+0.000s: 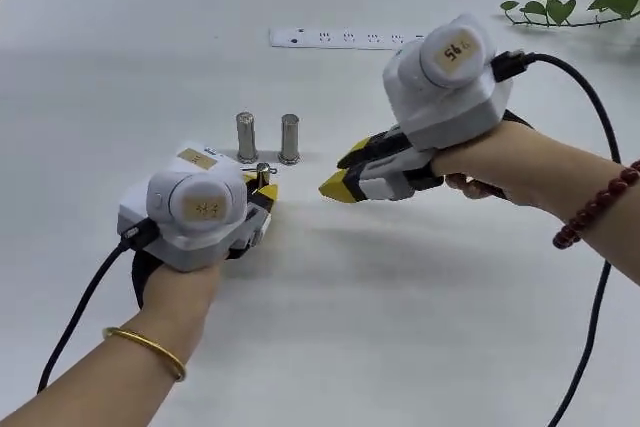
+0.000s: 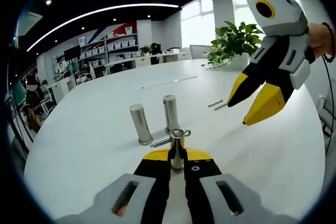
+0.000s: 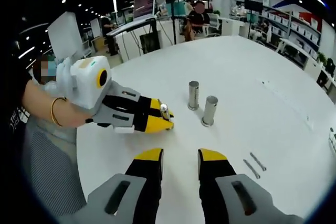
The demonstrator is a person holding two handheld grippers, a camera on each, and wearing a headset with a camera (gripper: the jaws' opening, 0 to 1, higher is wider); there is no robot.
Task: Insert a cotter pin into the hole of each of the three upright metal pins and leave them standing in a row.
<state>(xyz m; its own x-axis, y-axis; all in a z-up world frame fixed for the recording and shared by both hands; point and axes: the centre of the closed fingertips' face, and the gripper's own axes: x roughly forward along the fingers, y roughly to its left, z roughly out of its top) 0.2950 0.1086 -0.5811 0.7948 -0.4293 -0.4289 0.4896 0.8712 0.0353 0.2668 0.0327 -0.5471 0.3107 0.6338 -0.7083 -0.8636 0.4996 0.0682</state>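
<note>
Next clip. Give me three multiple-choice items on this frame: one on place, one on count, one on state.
1. The third metal pin is: A) between the left gripper's jaws B) lying flat C) free in the row.
2. Free-standing metal pins: A) one B) two C) four.
3. The right gripper is: A) shut on a metal pin B) open, empty C) shut, empty.
Key: A, the jaws clamp it upright; B, two stand beyond it; B, a bare gap shows between its jaws.
</note>
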